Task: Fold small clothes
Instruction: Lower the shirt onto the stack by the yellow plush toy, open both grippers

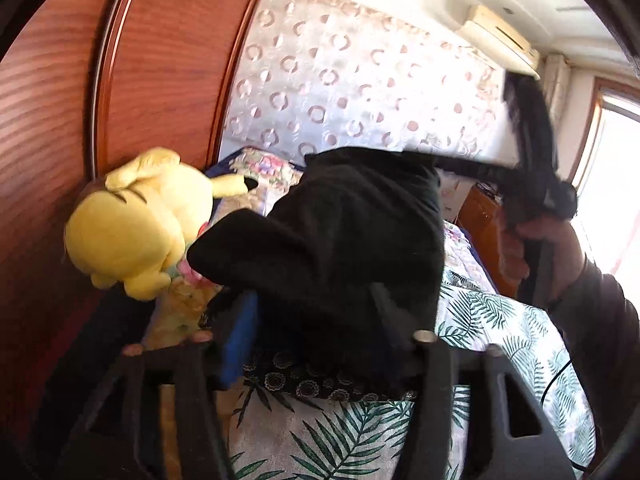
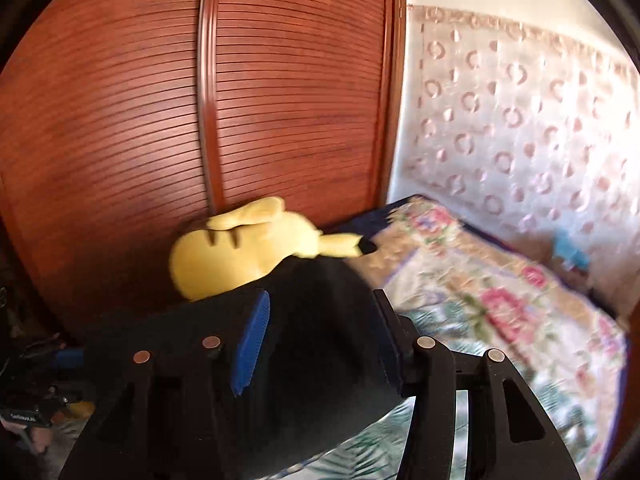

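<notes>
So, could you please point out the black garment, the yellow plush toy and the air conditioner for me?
black garment point(image 1: 352, 232): left wrist view, middle of the draped cloth.
yellow plush toy point(image 1: 136, 232): left wrist view, its rounded body.
air conditioner point(image 1: 500, 38): left wrist view, front of the wall unit.

left gripper point(image 1: 312, 320): black frame, blue finger pads point(image 1: 236, 340), silver round screw head point(image 1: 425, 336). right gripper point(image 2: 316, 336): same black frame, blue ribbed pads point(image 2: 252, 344), four round metal screw heads. Right hand point(image 1: 540, 252): bare skin, dark sleeve point(image 1: 600, 344), thin black cable point(image 1: 556, 376).
</notes>
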Available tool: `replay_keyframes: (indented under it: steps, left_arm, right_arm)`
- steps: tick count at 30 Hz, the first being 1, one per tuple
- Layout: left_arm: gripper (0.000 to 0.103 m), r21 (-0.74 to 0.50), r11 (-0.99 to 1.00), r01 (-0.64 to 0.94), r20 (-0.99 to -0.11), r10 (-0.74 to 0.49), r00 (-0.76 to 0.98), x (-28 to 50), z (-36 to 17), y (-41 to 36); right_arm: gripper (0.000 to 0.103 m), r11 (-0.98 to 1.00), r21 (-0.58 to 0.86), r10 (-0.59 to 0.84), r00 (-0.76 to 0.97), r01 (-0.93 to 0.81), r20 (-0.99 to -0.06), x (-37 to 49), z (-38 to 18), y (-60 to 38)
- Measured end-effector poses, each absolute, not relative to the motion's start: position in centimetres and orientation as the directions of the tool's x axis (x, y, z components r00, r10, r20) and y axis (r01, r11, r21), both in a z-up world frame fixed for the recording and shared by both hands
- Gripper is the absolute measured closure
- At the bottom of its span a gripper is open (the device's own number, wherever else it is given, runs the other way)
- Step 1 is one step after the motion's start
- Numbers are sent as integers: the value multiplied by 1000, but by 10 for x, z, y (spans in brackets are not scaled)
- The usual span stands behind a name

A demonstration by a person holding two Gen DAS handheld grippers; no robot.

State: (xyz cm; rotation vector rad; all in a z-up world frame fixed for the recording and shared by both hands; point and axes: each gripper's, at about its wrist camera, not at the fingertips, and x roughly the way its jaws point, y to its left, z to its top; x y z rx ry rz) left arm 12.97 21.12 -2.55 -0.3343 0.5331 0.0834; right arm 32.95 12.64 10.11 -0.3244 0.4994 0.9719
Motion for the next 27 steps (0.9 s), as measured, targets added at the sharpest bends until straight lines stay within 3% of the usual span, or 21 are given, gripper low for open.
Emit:
replay_keyframes:
  steps: [1,5,13,23,27]
  left_arm:
    - [22,-278,948,-156,-500,-4,866,127,-23,209]
    - [11,-227,965,-130,-486,4,874,120,-11,193]
    - [10,-136,982,-132,-480,52,876,105,10,166]
    - [10,-96,995,-40,-458,-8,889,85,25,106]
    - [10,-80,997,-7,-445,-30,895,75,33,81]
  right_arm:
    - [50,526,-36,699,456,-850,-551,347,93,125]
    - [49,566,-32,649,470,-823,-598,360,74,102]
    - [48,641,15,640,523,-768,-563,346,95,82]
    - [48,771,0,566,686,-636,-457,206,118,-23]
    - [38,822,-20,508,749,-569,-426,153,122,-57]
